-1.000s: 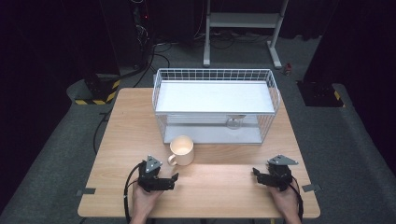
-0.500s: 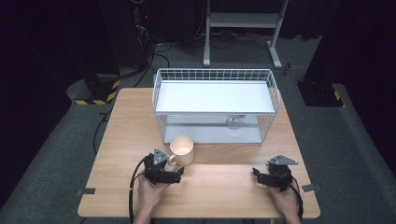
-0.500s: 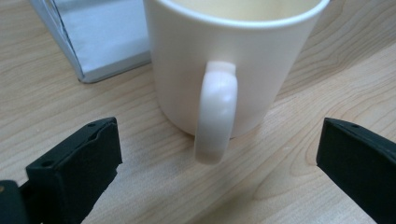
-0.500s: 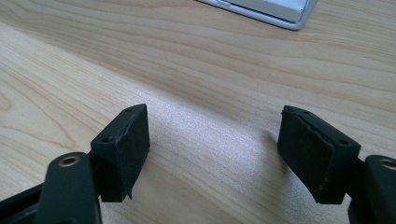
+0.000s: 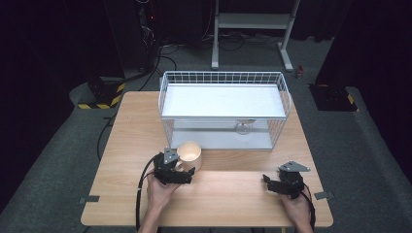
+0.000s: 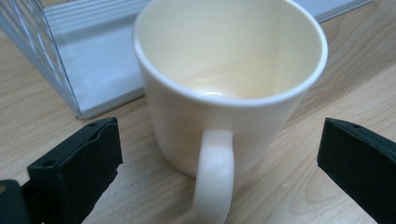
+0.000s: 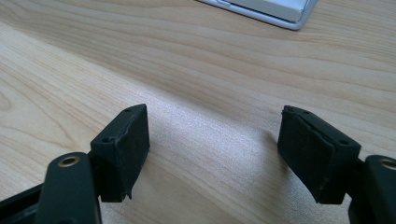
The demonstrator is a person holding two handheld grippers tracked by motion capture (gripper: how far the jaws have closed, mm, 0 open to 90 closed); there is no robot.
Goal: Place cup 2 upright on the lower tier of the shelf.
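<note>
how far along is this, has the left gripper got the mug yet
Not yet. Done: the left gripper is lined up on the cream mug, its handle pointing back between the open jaws. In hand: neither jaw touches the mug, which stands on the wooden table before the white wire rack. Left: close, lift, place. The right gripper rests open, empty.

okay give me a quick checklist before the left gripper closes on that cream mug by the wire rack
1. Left gripper open wide enough: ok, both jaws stand apart from the mug.
2. Handle lined up between the jaws: ok, it faces the camera, near the middle.
3. Mug upright and empty: ok.
4. Room beside the wire rack: ok, the mug stands just in front of its base, apart.
5. Right gripper out of the way: ok, open over bare table.
6. Jaws far enough forward for a firm hold: cannot tell.
</note>
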